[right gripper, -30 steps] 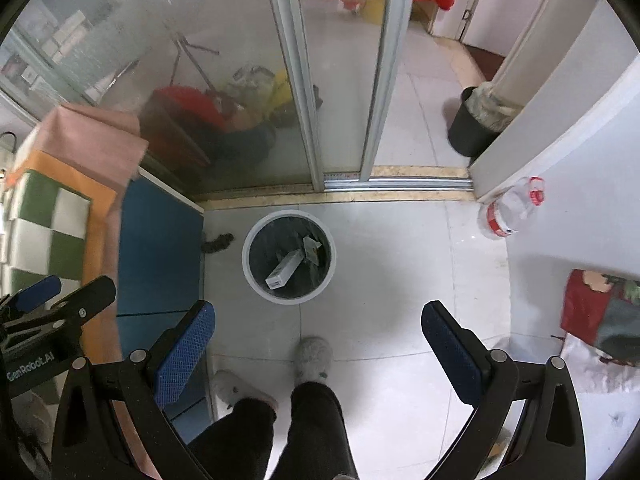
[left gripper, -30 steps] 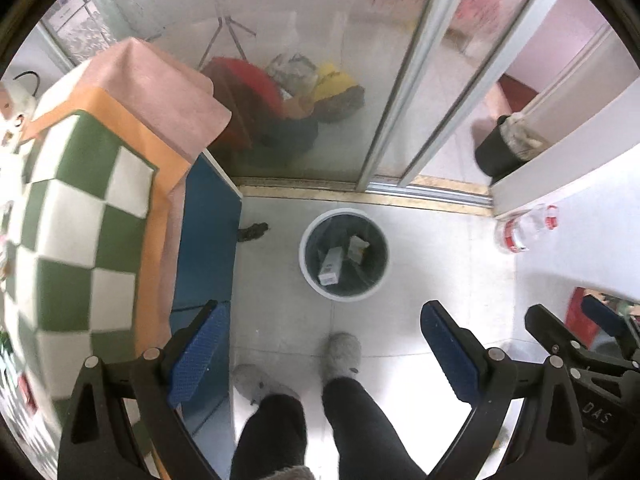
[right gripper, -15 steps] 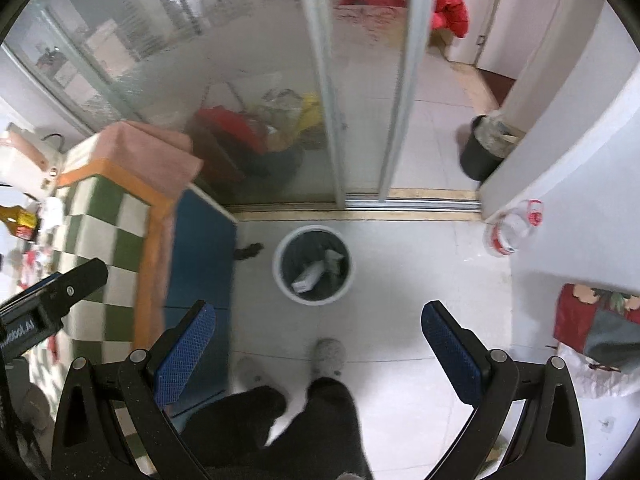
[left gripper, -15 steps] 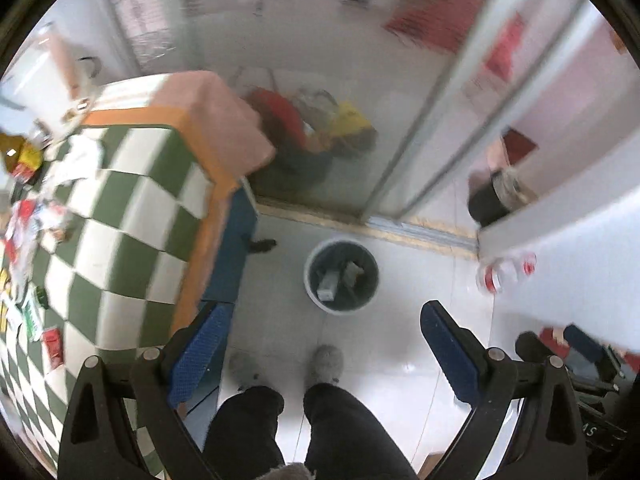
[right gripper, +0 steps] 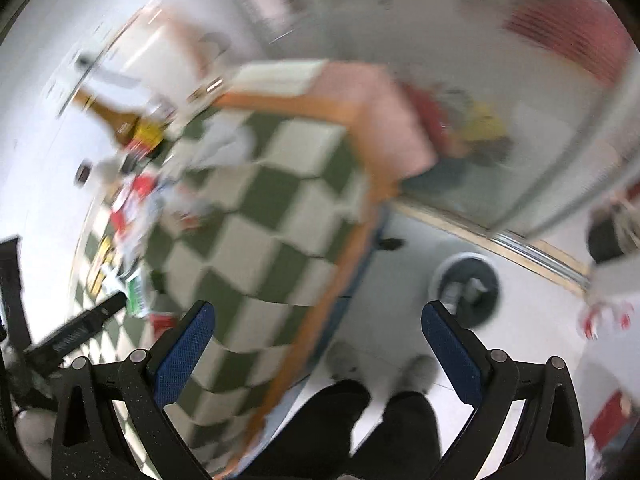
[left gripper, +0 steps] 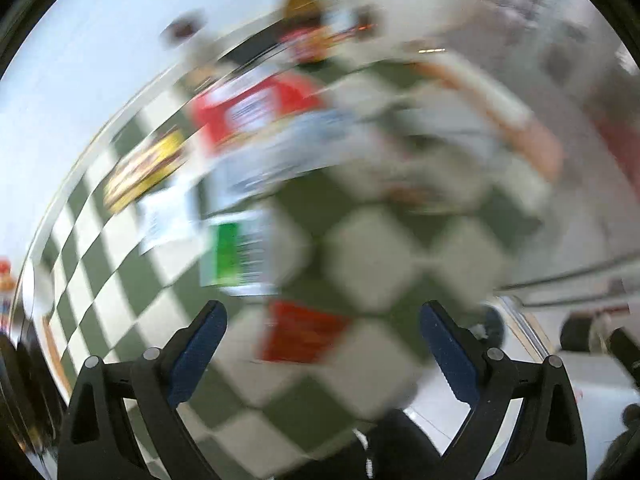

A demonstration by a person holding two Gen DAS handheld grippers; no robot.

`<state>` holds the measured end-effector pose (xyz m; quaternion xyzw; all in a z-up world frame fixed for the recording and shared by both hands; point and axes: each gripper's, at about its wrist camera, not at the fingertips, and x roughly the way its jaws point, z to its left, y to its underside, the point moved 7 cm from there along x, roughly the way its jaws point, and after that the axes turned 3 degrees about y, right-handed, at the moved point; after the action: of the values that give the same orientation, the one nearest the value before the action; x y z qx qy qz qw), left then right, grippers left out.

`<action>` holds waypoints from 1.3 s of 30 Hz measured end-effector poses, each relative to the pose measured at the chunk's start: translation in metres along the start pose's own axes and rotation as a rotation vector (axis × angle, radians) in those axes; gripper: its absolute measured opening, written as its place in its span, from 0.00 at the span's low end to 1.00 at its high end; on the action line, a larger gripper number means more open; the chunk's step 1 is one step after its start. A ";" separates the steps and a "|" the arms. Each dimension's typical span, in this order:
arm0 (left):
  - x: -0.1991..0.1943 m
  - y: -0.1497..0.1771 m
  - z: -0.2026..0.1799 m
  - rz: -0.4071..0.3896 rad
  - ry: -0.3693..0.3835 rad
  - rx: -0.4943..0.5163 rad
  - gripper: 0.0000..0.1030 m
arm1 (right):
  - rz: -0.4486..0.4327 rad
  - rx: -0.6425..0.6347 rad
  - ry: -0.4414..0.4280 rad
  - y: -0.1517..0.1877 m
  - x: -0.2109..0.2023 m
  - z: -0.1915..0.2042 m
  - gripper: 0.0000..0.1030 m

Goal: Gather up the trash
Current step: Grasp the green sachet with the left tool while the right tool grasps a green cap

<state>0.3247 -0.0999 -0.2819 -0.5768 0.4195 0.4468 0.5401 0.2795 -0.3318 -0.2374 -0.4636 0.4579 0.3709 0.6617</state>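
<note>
Both views are blurred by motion. My left gripper point(left gripper: 322, 320) is open and empty above the green-and-white checked tablecloth point(left gripper: 372, 268). Litter lies on the cloth: a red wrapper point(left gripper: 304, 338) between the fingers, a green-and-white packet point(left gripper: 236, 252), a white paper point(left gripper: 168, 216), a yellow packet point(left gripper: 144, 172) and a red-and-white pack point(left gripper: 256, 108). My right gripper point(right gripper: 316, 320) is open and empty over the table's corner. The grey trash bin point(right gripper: 466, 288) stands on the floor to its right, with scraps inside.
A brown bottle point(right gripper: 120, 120) stands at the table's far edge among small items. The person's dark legs point(right gripper: 360, 428) and grey slippers point(right gripper: 416, 368) are on the white floor. A sliding glass door track point(right gripper: 500, 236) runs behind the bin. A black bin point(right gripper: 608, 236) sits far right.
Both grippers have swung left, away from the floor bin and toward the checked table. The left view now looks down on the litter; both stay open.
</note>
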 end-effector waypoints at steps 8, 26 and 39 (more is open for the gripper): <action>0.101 -0.007 0.089 0.169 0.162 -0.210 0.79 | 0.101 -0.161 0.013 -0.024 0.091 0.116 0.93; 0.077 -0.001 0.126 0.050 0.030 -0.087 0.01 | 0.197 -0.228 -0.023 0.006 0.159 0.190 0.72; 0.039 0.018 0.142 -0.018 -0.044 -0.083 0.01 | 0.082 -0.307 -0.037 0.016 0.147 0.214 0.20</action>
<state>0.3085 0.0404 -0.3267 -0.5925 0.3836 0.4715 0.5286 0.3660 -0.1131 -0.3486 -0.5333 0.4022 0.4714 0.5759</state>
